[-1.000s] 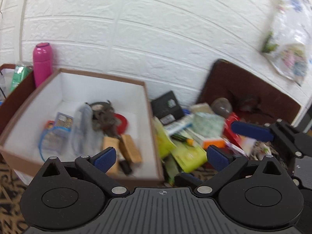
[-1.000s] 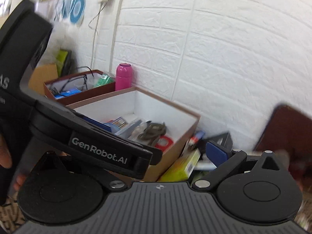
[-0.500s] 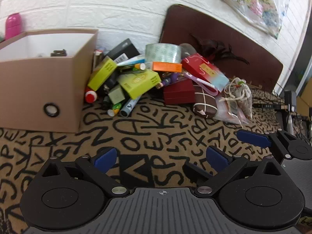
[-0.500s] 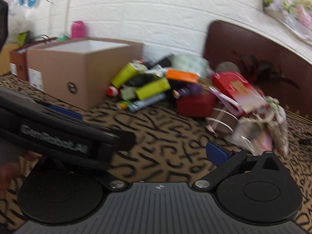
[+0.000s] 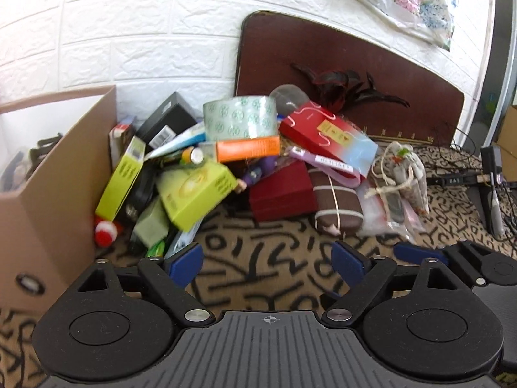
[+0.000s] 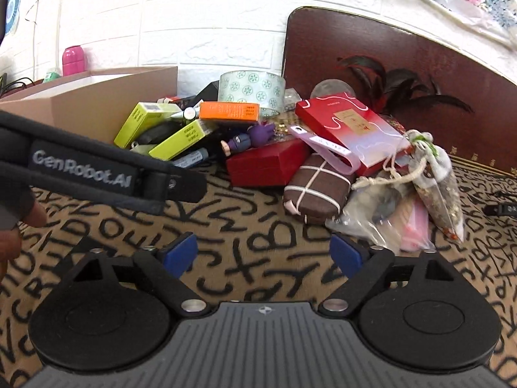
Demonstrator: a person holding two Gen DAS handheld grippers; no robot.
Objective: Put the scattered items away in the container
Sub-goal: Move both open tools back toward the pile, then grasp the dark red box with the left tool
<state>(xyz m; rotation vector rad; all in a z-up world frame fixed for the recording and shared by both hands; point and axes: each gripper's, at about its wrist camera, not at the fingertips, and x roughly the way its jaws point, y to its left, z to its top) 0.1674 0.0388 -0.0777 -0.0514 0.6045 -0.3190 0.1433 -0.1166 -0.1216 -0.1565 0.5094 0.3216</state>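
A pile of loose items lies on the patterned cloth against the wall: a lime-green box [image 5: 194, 194], an orange box [image 5: 247, 148], a roll of patterned tape [image 5: 240, 118], a dark red box [image 5: 282, 194], a brown tied parcel [image 6: 315, 190] and a red flat packet [image 6: 349, 129]. The cardboard box [image 5: 48, 200] stands left of the pile. My left gripper [image 5: 266, 263] is open and empty, low over the cloth in front of the pile. My right gripper [image 6: 263, 253] is open and empty, just right of it, facing the brown parcel.
A dark brown board [image 5: 355, 64] leans on the white brick wall behind the pile. Clear bags with string [image 6: 416, 187] lie at the pile's right. Cables and a black stand [image 5: 484, 181] are at far right. A pink bottle [image 6: 73, 59] stands behind the box.
Both grippers have come down from above the cardboard box and moved right and closer to the pile. The left gripper's strap still crosses the right wrist view.
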